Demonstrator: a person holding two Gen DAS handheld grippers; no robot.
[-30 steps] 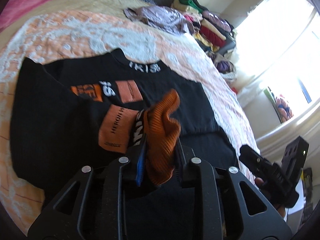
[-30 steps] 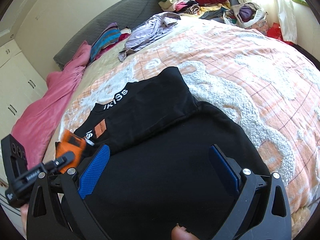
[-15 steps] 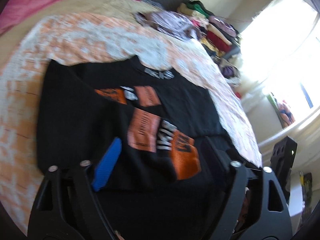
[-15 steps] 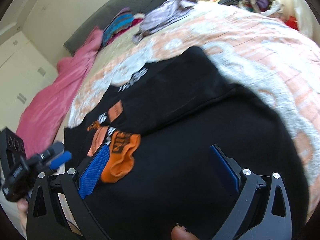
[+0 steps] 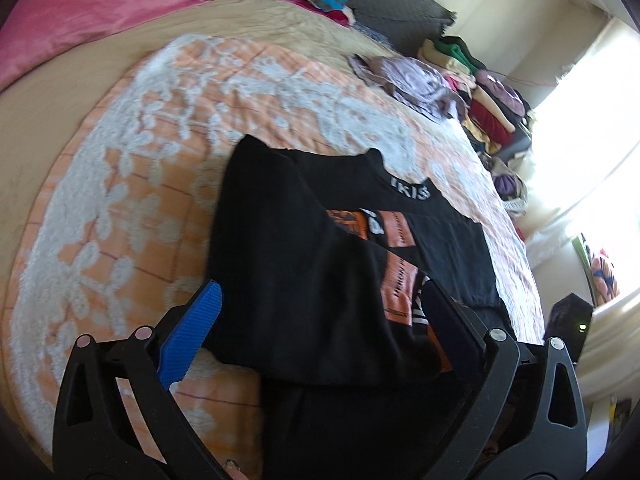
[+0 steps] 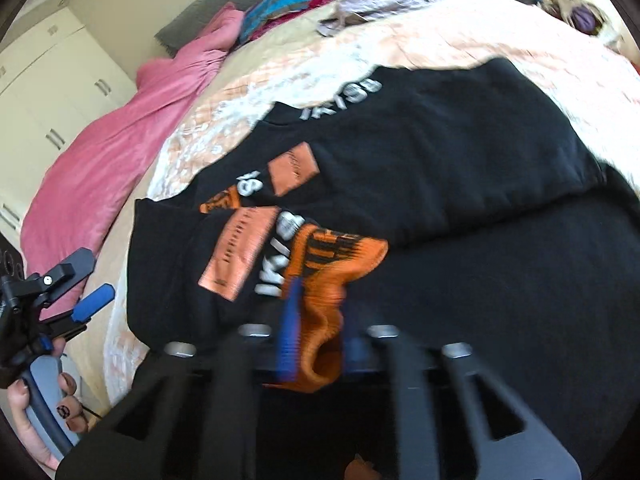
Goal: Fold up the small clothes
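A black sweater (image 5: 304, 288) with orange patches and white lettering lies on the bed, its left sleeve folded across the chest. It also shows in the right wrist view (image 6: 440, 152). My left gripper (image 5: 320, 320) is open and empty, hovering over the folded sleeve; it shows at the left edge of the right wrist view (image 6: 86, 300). My right gripper (image 6: 316, 320) is shut on the orange ribbed cuff (image 6: 336, 264) of that sleeve, near the sweater's middle.
The sweater lies on an orange and white quilt (image 5: 132, 200). A pink duvet (image 6: 120, 136) lies at the left. Piles of clothes (image 5: 480, 92) sit at the far end of the bed. A bright window (image 5: 592, 128) is at the right.
My left gripper let go of the orange cuff and opened, then drew back left. My right gripper, open before, moved onto the cuff and shut on it.
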